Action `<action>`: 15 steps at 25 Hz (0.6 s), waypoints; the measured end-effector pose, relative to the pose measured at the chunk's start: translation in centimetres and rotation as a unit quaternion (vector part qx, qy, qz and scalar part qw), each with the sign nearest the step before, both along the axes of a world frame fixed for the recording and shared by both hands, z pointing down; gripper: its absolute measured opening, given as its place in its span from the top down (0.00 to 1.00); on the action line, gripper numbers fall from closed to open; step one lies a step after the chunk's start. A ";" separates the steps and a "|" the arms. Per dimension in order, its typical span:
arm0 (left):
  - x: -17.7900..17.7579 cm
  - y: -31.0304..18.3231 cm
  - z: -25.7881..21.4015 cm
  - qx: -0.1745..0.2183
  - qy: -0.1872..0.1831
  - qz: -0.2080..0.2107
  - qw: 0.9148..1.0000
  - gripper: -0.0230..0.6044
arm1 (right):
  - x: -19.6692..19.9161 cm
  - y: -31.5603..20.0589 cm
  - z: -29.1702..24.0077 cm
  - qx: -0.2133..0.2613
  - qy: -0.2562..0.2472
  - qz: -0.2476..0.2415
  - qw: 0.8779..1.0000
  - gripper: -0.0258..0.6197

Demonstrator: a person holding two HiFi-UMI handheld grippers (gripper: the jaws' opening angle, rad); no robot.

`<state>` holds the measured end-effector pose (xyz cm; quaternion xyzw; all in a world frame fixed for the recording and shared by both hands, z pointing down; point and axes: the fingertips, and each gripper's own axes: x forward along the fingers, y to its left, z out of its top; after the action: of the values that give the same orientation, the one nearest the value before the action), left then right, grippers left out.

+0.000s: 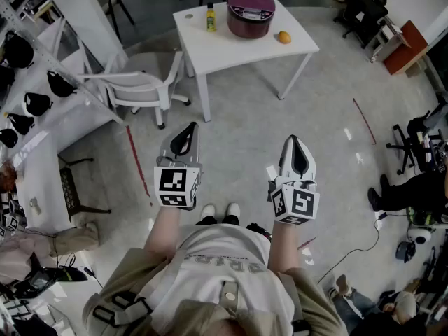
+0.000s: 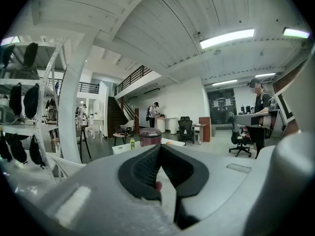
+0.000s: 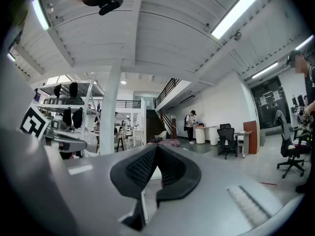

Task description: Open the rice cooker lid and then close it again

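A dark red rice cooker (image 1: pixel 250 11) with its lid down stands on a white table (image 1: pixel 231 46) far ahead of me. In the left gripper view the rice cooker (image 2: pixel 150 136) shows small above the jaw tips. My left gripper (image 1: pixel 190 127) and right gripper (image 1: pixel 294 140) hang side by side over the floor, well short of the table. Both are shut with nothing between the jaws. In the right gripper view only the cooker's top (image 3: pixel 170 142) peeks over the jaws.
On the table sit a yellow bottle (image 1: pixel 210 18) and an orange (image 1: pixel 283 37). A white chair (image 1: pixel 143 82) stands left of the table, beside a white shelf frame (image 1: pixel 42 61) with dark helmets. Office chairs (image 1: pixel 364 9) and a seated person (image 1: pixel 413 191) are at the right.
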<state>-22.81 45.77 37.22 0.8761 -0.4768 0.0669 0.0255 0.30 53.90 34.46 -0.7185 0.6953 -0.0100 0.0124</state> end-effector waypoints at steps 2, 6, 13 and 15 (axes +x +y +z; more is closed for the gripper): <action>0.1 0.1 0.0 -0.001 -0.001 0.001 1.000 0.95 | 0.0 0.0 0.0 -0.001 0.001 0.000 1.000 0.96; 0.3 -0.1 0.1 -0.003 -0.001 0.004 1.000 0.95 | -0.3 -0.1 -0.1 -0.001 0.004 -0.004 1.000 0.96; 1.2 -0.5 0.6 -0.011 -0.001 0.008 1.000 0.95 | 0.0 -0.3 0.4 -0.007 0.005 -0.005 1.000 0.96; 1.5 -0.5 0.6 -0.014 -0.002 0.009 1.000 0.95 | 0.3 -0.4 0.5 -0.009 0.003 -0.005 1.000 0.96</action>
<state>-21.28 45.25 37.86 0.8799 -0.4678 0.0757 0.0356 0.57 53.51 35.00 -0.7151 0.6989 -0.0141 0.0035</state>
